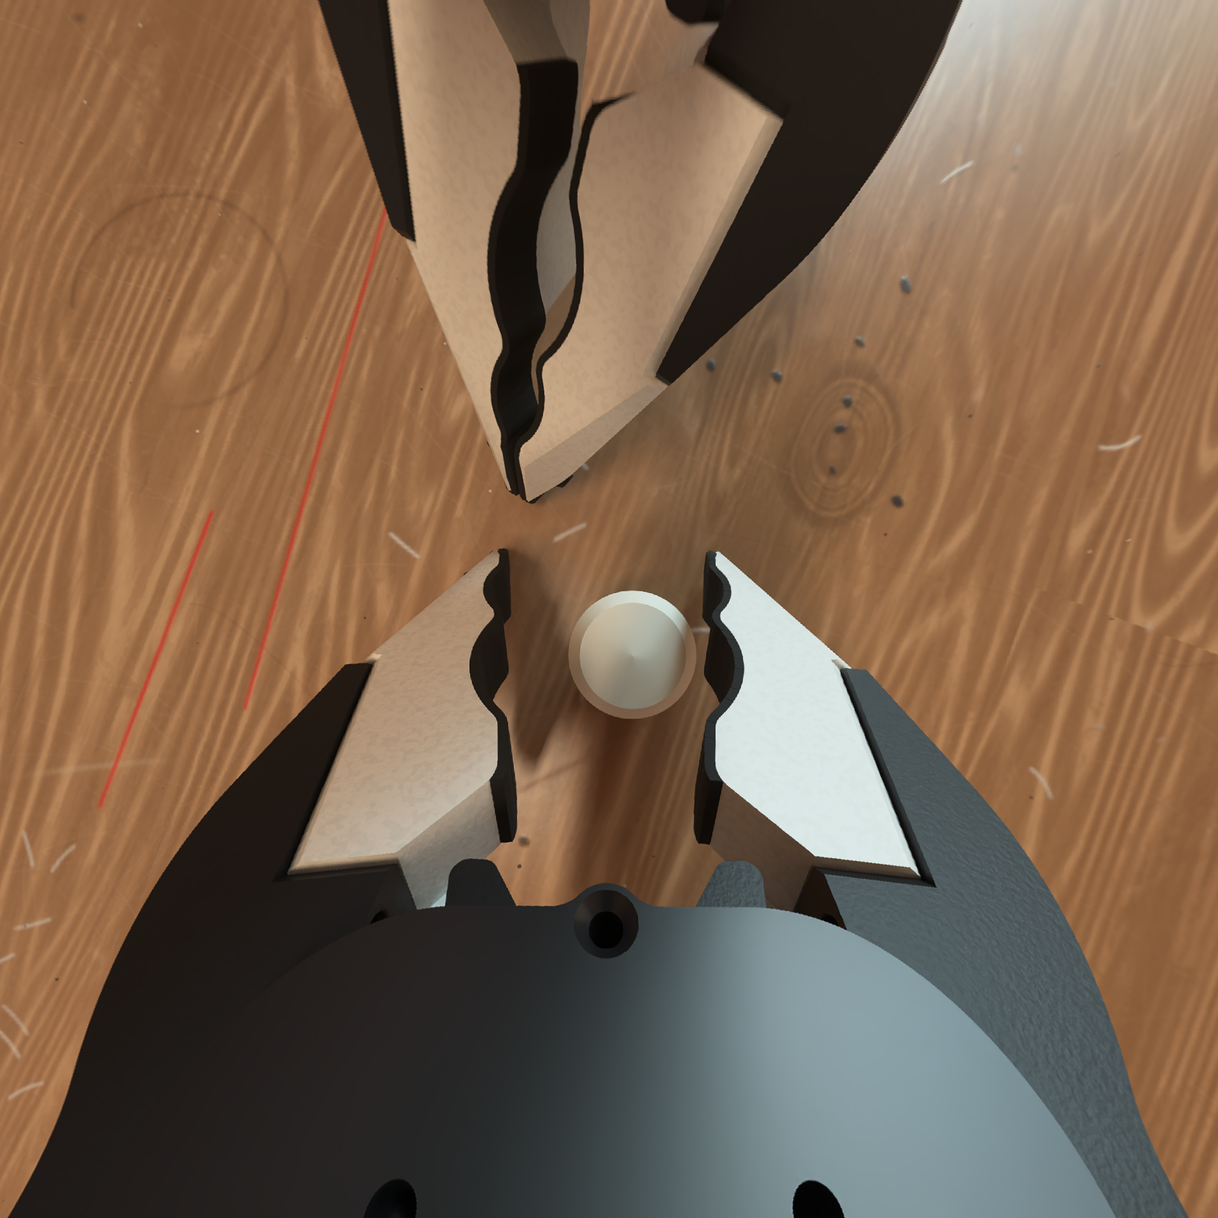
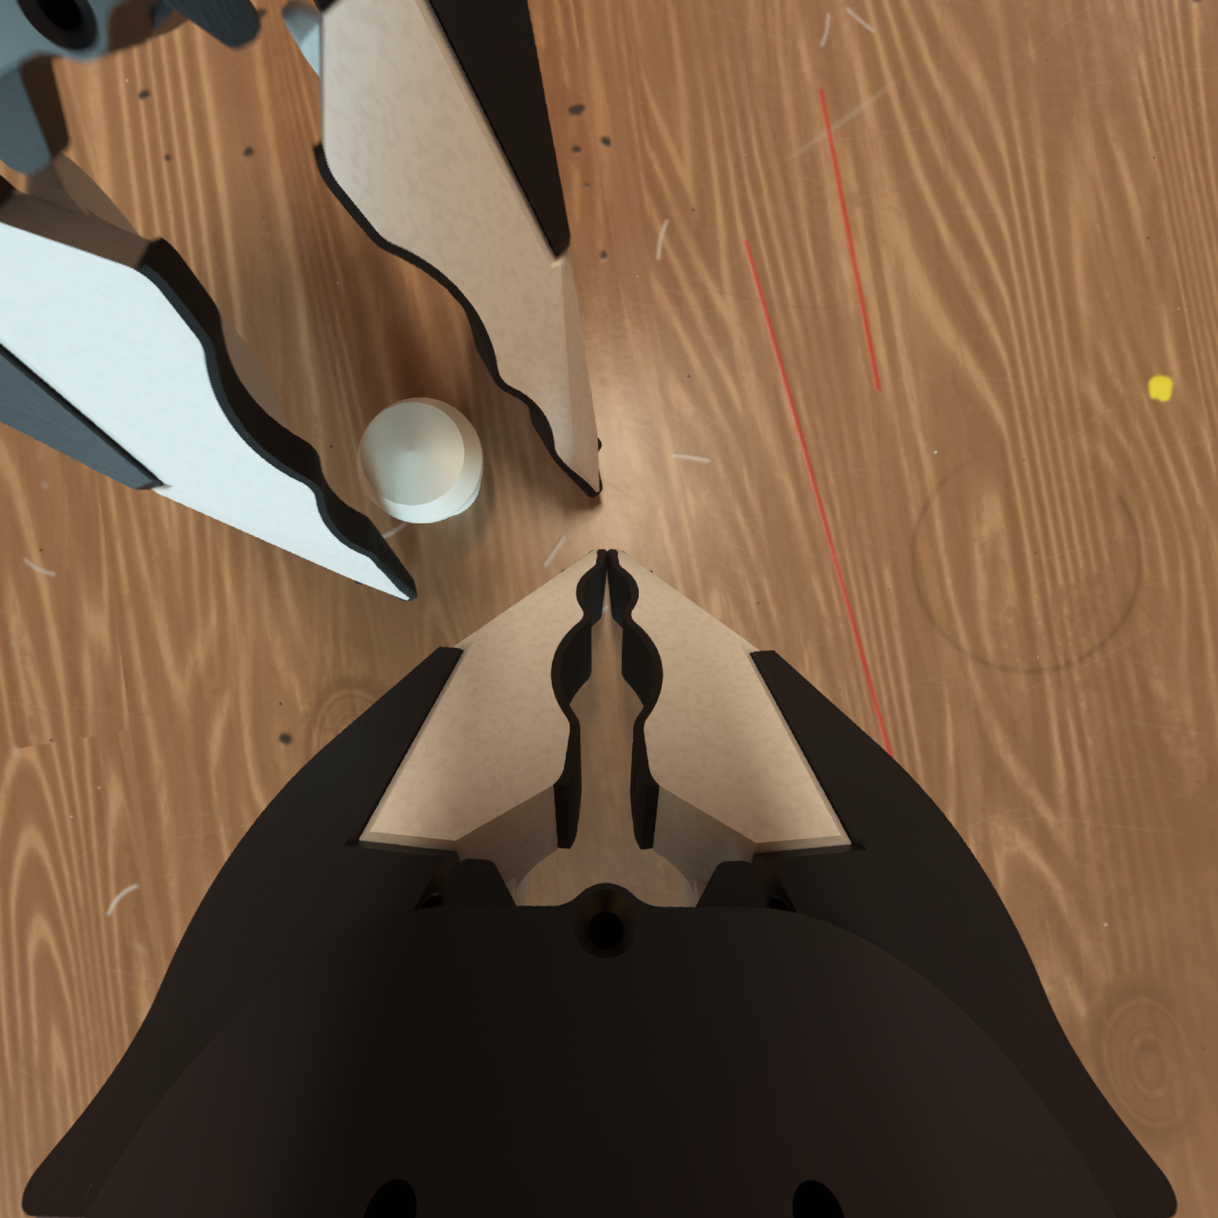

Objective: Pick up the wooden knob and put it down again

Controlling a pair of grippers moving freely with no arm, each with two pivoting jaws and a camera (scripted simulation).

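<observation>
The pale round wooden knob (image 1: 631, 652) stands upright on the wooden table. My left gripper (image 1: 606, 553) is open, its two fingers on either side of the knob, which sits nearer the right finger; neither finger clearly touches it. My right gripper (image 2: 606, 552) is shut and empty, its tip close to the table just beyond the knob. It shows in the left wrist view (image 1: 524, 491) pointing at me from the far side. In the right wrist view the knob (image 2: 418, 461) stands between the left gripper's fingers (image 2: 507, 547).
The wooden table (image 1: 198, 461) bears two thin red lines (image 1: 316, 448), a faint ring mark (image 1: 178, 296), dark specks (image 1: 843, 402) and pale scratches. A small yellow spot (image 2: 1160, 387) lies at the right in the right wrist view.
</observation>
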